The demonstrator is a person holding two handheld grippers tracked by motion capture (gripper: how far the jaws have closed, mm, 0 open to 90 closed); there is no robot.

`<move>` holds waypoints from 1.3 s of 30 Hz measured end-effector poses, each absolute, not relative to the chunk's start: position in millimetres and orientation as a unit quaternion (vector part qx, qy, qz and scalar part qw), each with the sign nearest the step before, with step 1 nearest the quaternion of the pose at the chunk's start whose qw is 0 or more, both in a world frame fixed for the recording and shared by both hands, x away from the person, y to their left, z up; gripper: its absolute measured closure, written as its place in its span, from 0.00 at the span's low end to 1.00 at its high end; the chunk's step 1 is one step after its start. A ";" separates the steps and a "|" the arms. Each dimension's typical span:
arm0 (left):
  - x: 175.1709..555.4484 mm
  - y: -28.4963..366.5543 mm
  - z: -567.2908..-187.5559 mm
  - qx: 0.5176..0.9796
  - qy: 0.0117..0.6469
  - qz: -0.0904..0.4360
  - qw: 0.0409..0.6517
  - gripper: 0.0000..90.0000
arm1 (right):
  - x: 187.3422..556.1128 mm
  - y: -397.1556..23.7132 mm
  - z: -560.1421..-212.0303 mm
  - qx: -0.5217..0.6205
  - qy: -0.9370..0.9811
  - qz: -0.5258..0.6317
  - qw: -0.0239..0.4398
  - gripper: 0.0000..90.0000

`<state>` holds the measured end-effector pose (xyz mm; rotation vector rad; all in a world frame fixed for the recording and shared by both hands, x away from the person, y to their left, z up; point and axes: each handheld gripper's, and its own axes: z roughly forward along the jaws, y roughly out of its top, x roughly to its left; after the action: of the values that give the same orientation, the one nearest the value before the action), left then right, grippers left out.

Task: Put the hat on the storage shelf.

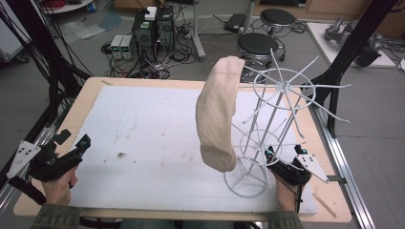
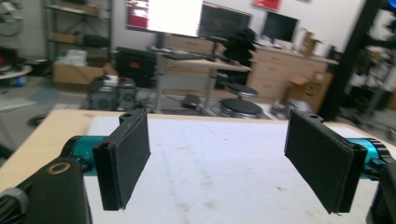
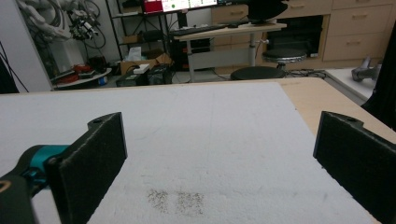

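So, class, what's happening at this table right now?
A person holds a claw in each hand at a table covered by a white mat. A beige cloth hangs from a white wire rack standing on the mat's right side. The left claw sits near the table's left edge, the right claw beside the rack's base. Both are open and hold nothing, apart from the cloth.
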<state>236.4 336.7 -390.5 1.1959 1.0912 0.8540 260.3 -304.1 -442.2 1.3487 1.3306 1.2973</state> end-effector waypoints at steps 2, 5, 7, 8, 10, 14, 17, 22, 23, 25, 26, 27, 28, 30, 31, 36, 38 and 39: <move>235.1 340.5 -397.1 0.506 0.483 0.378 0.606 0.25 | 260.3 -304.0 -442.2 0.536 0.529 0.515 0.409 0.02; 234.9 344.6 -405.6 0.499 0.497 0.389 0.594 0.25 | 260.2 -303.8 -442.2 0.537 0.529 0.515 0.409 0.02; 234.7 346.1 -410.7 0.491 0.506 0.395 0.589 0.25 | 260.2 -303.9 -442.2 0.536 0.529 0.516 0.409 0.02; 234.7 346.8 -413.1 0.488 0.509 0.398 0.586 0.25 | 260.2 -304.0 -442.2 0.535 0.529 0.516 0.410 0.02; 234.5 348.0 -417.1 0.491 0.517 0.397 0.577 0.25 | 260.2 -304.3 -442.1 0.535 0.528 0.516 0.410 0.02; 232.3 346.3 -424.4 0.495 0.527 0.405 0.560 0.25 | 260.1 -303.9 -442.1 0.535 0.530 0.515 0.410 0.02; 231.1 347.2 -429.2 0.483 0.549 0.414 0.542 0.25 | 260.6 -303.6 -442.4 0.533 0.532 0.514 0.411 0.02; 228.8 347.7 -436.0 0.465 0.583 0.434 0.506 0.25 | 260.8 -303.0 -442.5 0.534 0.534 0.512 0.409 0.02; 228.9 347.4 -436.2 0.465 0.585 0.437 0.500 0.25 | 261.3 -303.2 -442.6 0.532 0.535 0.512 0.411 0.02; 229.4 346.2 -436.9 0.464 0.589 0.442 0.492 0.25 | 261.5 -302.8 -442.9 0.532 0.538 0.510 0.410 0.02; 229.6 345.7 -437.3 0.464 0.591 0.442 0.490 0.25 | 261.7 -302.4 -443.1 0.532 0.538 0.509 0.409 0.02; 229.9 345.3 -437.7 0.463 0.592 0.441 0.492 0.25 | 262.1 -302.4 -443.2 0.531 0.539 0.509 0.409 0.02; 230.2 345.0 -437.9 0.462 0.591 0.440 0.493 0.24 | 262.3 -302.1 -443.4 0.531 0.540 0.509 0.409 0.02; 230.8 344.6 -438.3 0.463 0.594 0.435 0.494 0.24 | 262.7 -302.1 -443.6 0.531 0.542 0.507 0.409 0.02; 231.1 344.6 -438.7 0.463 0.594 0.434 0.495 0.24 | 262.7 -301.9 -443.6 0.531 0.543 0.506 0.409 0.02; 230.9 344.8 -439.0 0.460 0.597 0.432 0.497 0.25 | 262.6 -301.9 -443.6 0.530 0.543 0.507 0.409 0.02; 230.9 345.1 -439.0 0.459 0.596 0.431 0.498 0.25 | 262.2 -301.5 -443.5 0.532 0.543 0.507 0.407 0.02; 230.8 345.2 -439.0 0.459 0.596 0.431 0.499 0.25 | 262.3 -301.7 -443.5 0.530 0.543 0.507 0.409 0.02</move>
<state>230.8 345.2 -439.0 1.1098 1.4422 1.0421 262.3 -301.7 -443.5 1.3352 1.3681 1.2782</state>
